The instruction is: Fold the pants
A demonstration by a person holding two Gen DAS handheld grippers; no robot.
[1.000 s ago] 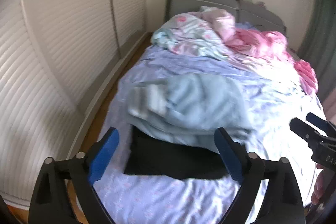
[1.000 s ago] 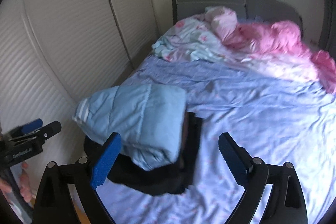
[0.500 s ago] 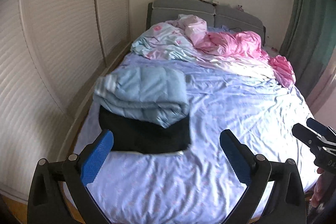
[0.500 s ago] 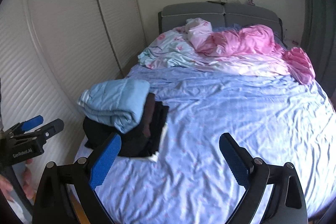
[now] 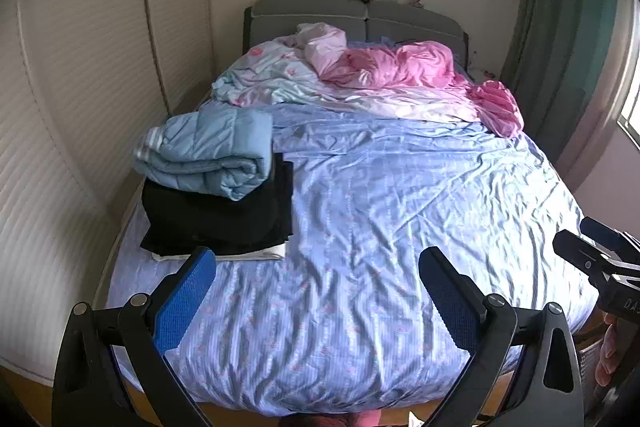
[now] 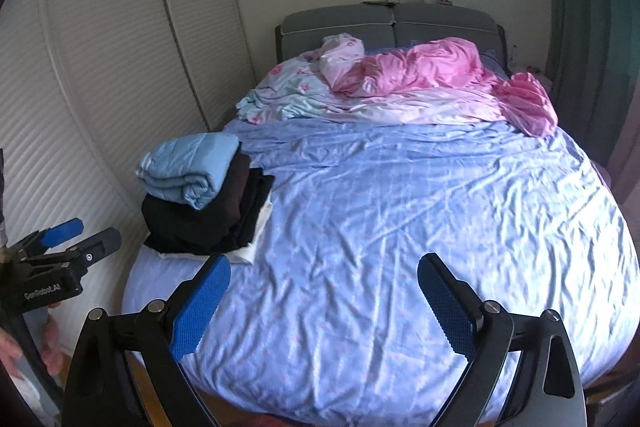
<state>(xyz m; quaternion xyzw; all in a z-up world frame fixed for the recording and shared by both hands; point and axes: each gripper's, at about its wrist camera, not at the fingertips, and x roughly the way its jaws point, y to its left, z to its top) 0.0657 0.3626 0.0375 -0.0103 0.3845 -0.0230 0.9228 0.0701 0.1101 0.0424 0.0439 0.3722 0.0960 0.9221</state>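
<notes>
A: The bed (image 5: 400,227) in front of you is bare blue sheet down the middle, with bedding (image 5: 380,75) bunched at the headboard and a stack (image 5: 216,203) at its left edge, by the wall.

B: And your tools?

A: Your left gripper (image 5: 316,303) and right gripper (image 6: 324,303) both hang over the foot of the bed, jaws spread wide, holding nothing. The folded blue pants (image 5: 208,151) sit on top of the dark clothes in that stack.

B: What could go wrong?

A: The blue bundle looks puffy and sits off-centre toward the wall. If you brush or bump the stack, it could likely roll off the edge or spring open. Pull the sheet and the whole pile may slump.
</notes>
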